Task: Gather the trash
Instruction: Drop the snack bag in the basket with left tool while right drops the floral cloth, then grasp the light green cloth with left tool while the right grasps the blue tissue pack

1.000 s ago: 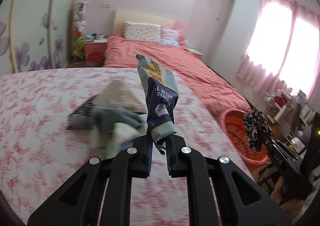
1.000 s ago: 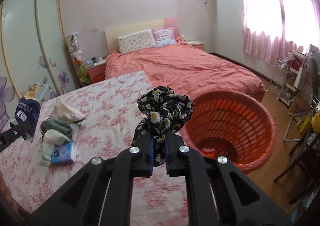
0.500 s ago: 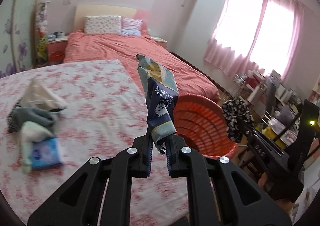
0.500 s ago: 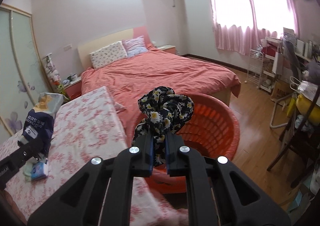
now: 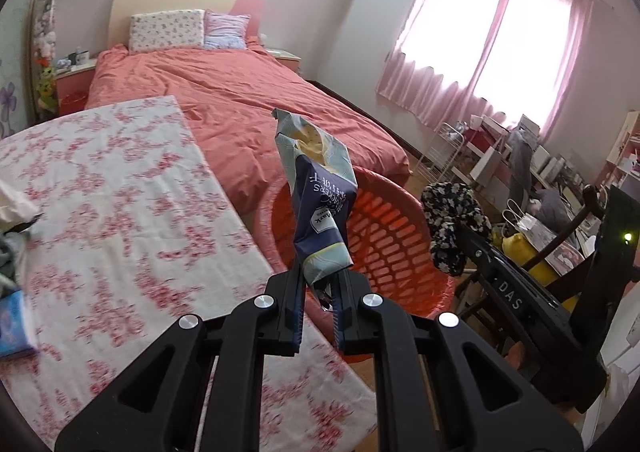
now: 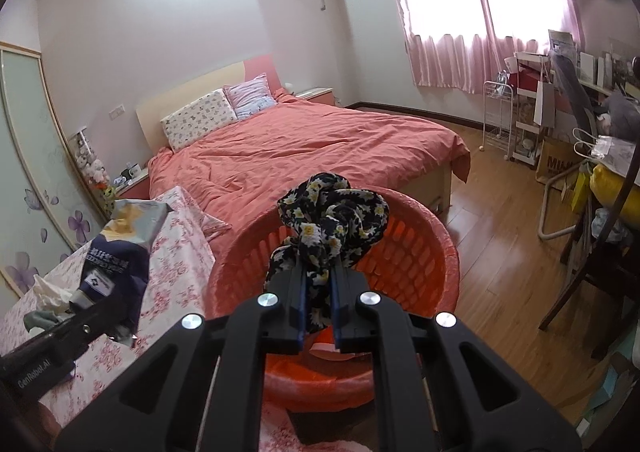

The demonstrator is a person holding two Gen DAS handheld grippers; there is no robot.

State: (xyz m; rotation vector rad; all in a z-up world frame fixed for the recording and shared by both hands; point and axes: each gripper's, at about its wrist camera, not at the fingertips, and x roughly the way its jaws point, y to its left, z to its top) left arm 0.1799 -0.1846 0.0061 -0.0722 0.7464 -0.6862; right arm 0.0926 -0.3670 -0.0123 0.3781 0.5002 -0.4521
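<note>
My left gripper [image 5: 319, 288] is shut on the bottom of a crumpled blue and pale snack bag [image 5: 318, 196], which stands upright in front of the orange slotted basket [image 5: 384, 248]. My right gripper [image 6: 319, 284] is shut on a bunched black cloth with daisy print [image 6: 334, 216], held over the basket's [image 6: 404, 248] near rim. In the left wrist view the floral cloth [image 5: 454, 228] and right gripper arm show at the right of the basket. In the right wrist view the snack bag [image 6: 120, 248] and left gripper arm appear at the lower left.
A table with a pink-flowered cloth [image 5: 116, 220] lies left of the basket, with a blue tissue pack [image 5: 14, 322] and bunched items at its left edge. A bed with a coral cover [image 6: 304, 148] is behind. Chairs, shelves and bags [image 6: 596, 188] crowd the right side over wooden floor.
Both grippers swung right from over the table toward the basket, still holding the bag and the cloth. The basket now sits right ahead of both, larger in view.
</note>
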